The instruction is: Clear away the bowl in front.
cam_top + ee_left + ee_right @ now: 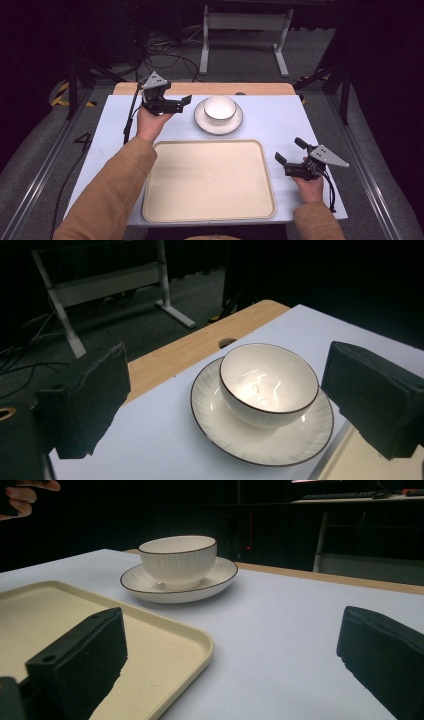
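Beige tray (209, 180) nearest, white tabletop (280, 125), dark room; both grippers' fingers spread, empty.

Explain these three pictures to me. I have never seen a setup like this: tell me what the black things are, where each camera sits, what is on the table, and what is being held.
No robot here: a person holds a hand-held two-jaw tool in each hand. The left gripper and right gripper both stand open and hold nothing.

The high view looks down from above the person's side. The other two cameras ride on the grippers, so the black blocks at their bottom edges are each tool's own jaws.

On the white table lie a cream tray, with nothing on it, and beyond it a white bowl standing on a saucer. The left gripper hovers beside the bowl, not touching it.
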